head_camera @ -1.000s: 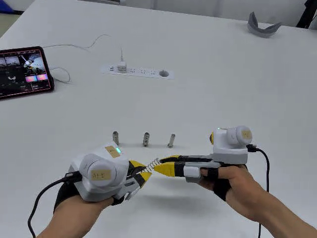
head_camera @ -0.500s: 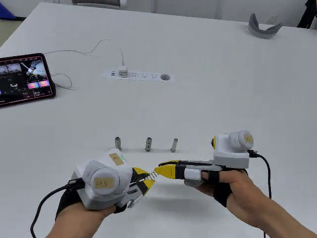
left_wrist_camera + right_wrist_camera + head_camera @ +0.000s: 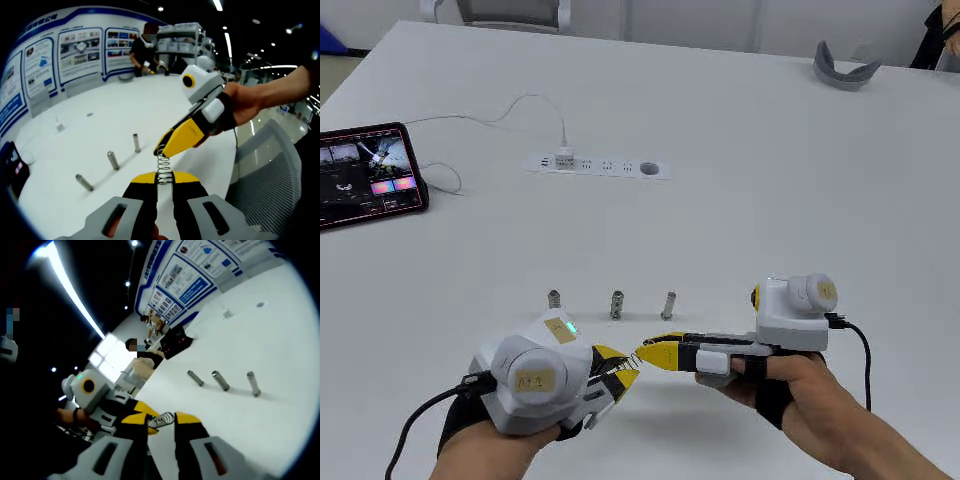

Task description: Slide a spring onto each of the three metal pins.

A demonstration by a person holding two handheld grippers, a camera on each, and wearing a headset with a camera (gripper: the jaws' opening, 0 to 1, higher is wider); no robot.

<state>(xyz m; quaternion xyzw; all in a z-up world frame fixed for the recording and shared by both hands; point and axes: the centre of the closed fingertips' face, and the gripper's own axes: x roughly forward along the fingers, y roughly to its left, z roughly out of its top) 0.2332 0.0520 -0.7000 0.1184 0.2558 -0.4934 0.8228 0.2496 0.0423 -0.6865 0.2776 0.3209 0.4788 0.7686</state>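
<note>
Three short metal pins [image 3: 554, 298], [image 3: 617, 304], [image 3: 668, 305] stand in a row on the white table [image 3: 740, 180]. Just in front of them a small coil spring [image 3: 632, 362] hangs in the air between my two grippers. My left gripper [image 3: 623, 372] is shut on the spring's [image 3: 163, 166] lower end. The right gripper [image 3: 644, 355] comes in from the right, and its yellow tip [image 3: 172, 143] pinches the other end. In the right gripper view the spring [image 3: 162, 421] lies between my own jaws, with the pins [image 3: 220, 380] beyond. Whether any pin carries a spring is unclear.
A white power strip [image 3: 600, 165] with a plugged charger and cable lies behind the pins. A tablet [image 3: 365, 172] sits at the left edge and a grey curved object [image 3: 842, 66] at the far right. Bare table stretches around the pins.
The two grippers have drawn closer together, so less of the spring shows between their tips. The head camera has tilted, shifting the whole scene.
</note>
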